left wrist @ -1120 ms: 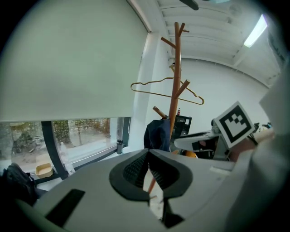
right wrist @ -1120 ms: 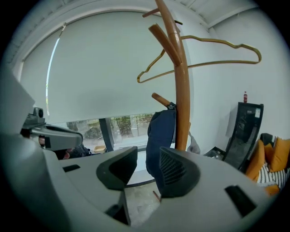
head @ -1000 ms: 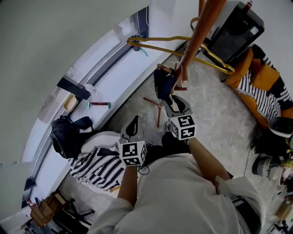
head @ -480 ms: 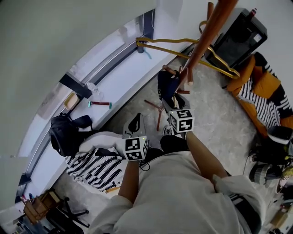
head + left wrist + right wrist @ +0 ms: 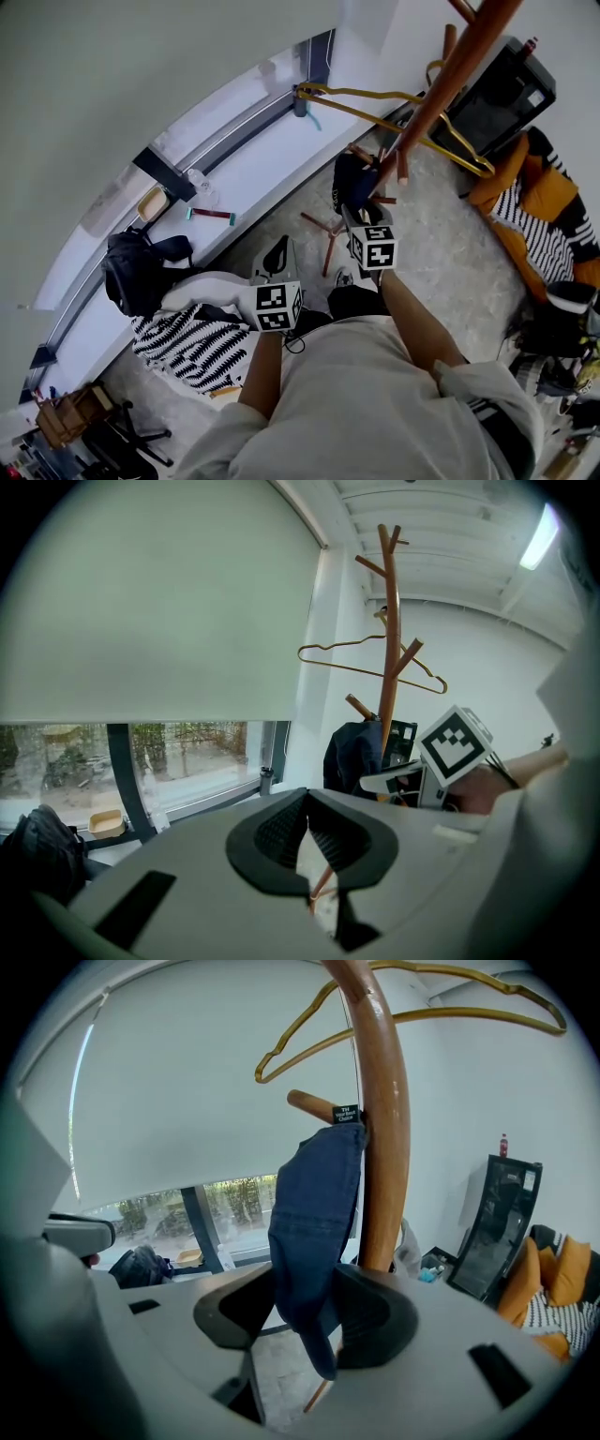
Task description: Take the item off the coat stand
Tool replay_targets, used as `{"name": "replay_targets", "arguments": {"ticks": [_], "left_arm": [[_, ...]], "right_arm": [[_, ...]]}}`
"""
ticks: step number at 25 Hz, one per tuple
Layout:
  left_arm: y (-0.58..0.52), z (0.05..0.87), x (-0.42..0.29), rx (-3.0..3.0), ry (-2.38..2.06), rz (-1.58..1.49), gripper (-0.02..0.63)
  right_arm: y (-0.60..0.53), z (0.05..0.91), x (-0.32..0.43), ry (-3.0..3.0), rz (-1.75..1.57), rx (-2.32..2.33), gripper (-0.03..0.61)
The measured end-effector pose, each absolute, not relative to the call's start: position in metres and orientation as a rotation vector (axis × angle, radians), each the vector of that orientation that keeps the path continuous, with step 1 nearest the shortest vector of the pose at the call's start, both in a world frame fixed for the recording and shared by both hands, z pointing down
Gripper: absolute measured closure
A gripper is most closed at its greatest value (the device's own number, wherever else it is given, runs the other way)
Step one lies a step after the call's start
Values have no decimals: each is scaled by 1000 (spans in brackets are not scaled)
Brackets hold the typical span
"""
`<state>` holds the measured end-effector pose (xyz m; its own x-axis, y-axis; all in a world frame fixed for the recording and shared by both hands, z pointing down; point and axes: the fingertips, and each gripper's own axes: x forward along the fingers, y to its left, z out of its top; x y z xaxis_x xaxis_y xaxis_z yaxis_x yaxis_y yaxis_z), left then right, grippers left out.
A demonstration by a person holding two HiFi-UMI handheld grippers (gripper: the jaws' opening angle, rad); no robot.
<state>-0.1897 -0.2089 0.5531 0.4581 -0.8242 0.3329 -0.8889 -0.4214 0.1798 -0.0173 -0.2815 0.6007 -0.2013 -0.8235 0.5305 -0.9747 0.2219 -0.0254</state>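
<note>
A dark blue denim item hangs from a peg of the wooden coat stand, right beside its pole. My right gripper is at the item's lower end, and the cloth hangs down between the two jaws. The jaws are closing and a gap still shows at the left pad. From above, the right gripper points at the denim item by the coat stand. My left gripper is lower and to the left, shut with nothing in it. A yellow hanger hangs higher on the stand.
A black backpack and a striped cloth lie on the floor to the left under the window sill. A black cabinet and orange cushions stand to the right of the stand.
My right gripper has stayed at the denim item and come a little closer to the pole. The left gripper has hardly moved.
</note>
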Motion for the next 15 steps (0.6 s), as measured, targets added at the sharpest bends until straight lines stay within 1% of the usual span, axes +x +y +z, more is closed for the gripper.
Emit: {"name": "replay_targets", "arguments": {"ticks": [2,7,10,15], "left_arm": [[-209,554,-188,2387,-1449,275,603],[-210,554,-187,2397,-1435,270,603],[-213,554,-189,2394,-1441,266,603],[-216,553,-191,2393,-1443,261,603]], "right_arm": [[-282,600,-15,-2092,482,1670,436],[-279,592,-15,-2095,390,1666,523],[-278,585,-19,-2109,334,1650,535],[-278,574,-25,-2131,290,1631,538]]}}
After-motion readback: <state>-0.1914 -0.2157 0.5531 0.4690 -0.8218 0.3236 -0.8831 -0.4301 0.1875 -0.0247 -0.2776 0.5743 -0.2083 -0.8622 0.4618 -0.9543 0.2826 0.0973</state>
